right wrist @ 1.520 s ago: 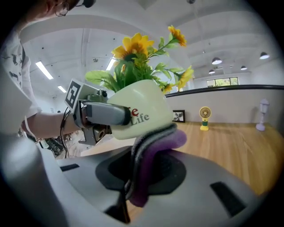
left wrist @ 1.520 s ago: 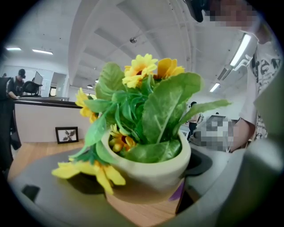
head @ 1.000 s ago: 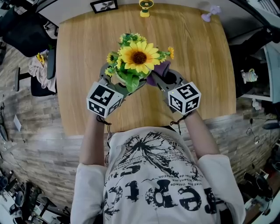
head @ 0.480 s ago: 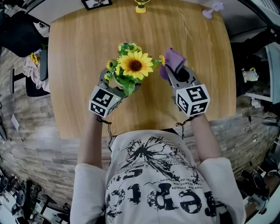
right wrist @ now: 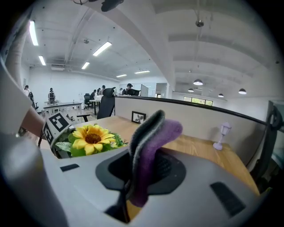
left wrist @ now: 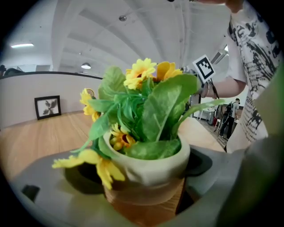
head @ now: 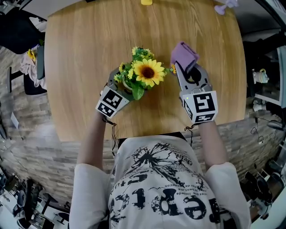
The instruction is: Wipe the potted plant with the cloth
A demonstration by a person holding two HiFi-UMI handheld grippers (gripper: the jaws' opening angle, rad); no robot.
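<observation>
A potted plant [head: 147, 72] with a big sunflower and small yellow blooms stands low over the wooden table [head: 80, 53]. Its cream pot [left wrist: 148, 170] sits between the wide-set jaws of my left gripper [head: 126, 82], which press on both its sides. The leaves hide the pot in the head view. To the right of the plant and clear of it, my right gripper [head: 187, 70] is shut on a folded purple cloth [head: 184, 54]. In the right gripper view the cloth [right wrist: 148, 150] sticks up from the jaws, with the sunflower [right wrist: 92, 137] to its left.
A small framed picture [right wrist: 138, 117] and a lilac lamp figure [right wrist: 220, 135] stand at the table's far side, and a yellow object [head: 147, 2] at the far edge. A chair draped with clothes [head: 33, 67] stands left of the table. The person's body is at the near edge.
The left gripper has come down with the plant toward the table. The right gripper has moved right with the cloth, away from the flowers, and rolled a little.
</observation>
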